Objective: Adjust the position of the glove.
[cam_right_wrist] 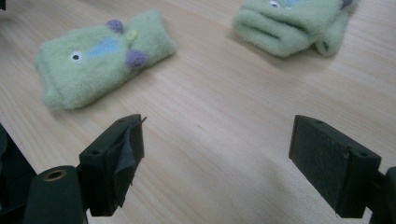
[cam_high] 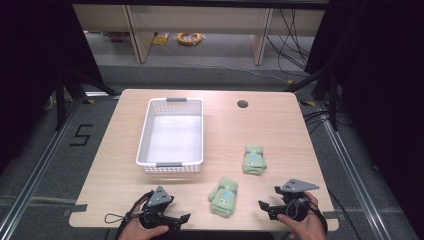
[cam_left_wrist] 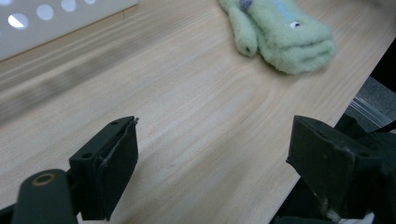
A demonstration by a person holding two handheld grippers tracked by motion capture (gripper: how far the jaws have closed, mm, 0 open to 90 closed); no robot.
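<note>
Mittens (cam_high: pixel 224 196) (cam_high: pixel 254 160) lie loose on surface (cam_high: pixel 115 165), lower right of frame, beside empty basket (cam_high: pixel 172 131), likely destination. Left gripper (cam_high: pixel 175 221) and right gripper (cam_high: pixel 267 197): fingers (cam_left_wrist: pixel 109 170) wide open, holding nothing, aimed toward mittens.

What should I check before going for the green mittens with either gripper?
1. Left gripper open and holding nothing: ok, its jaws stand wide over bare wood.
2. Right gripper open and holding nothing: ok, nothing between its jaws.
3. Near mitten free to grasp: ok, it lies flat between the two grippers, touching neither.
4. Far mitten free to grasp: ok, it lies apart from the near one and from the basket.
5. White basket ready to take them: ok, upright with nothing showing inside.
6. Mittens clear of the table edge: ok, though the near one lies close to the front edge.
</note>
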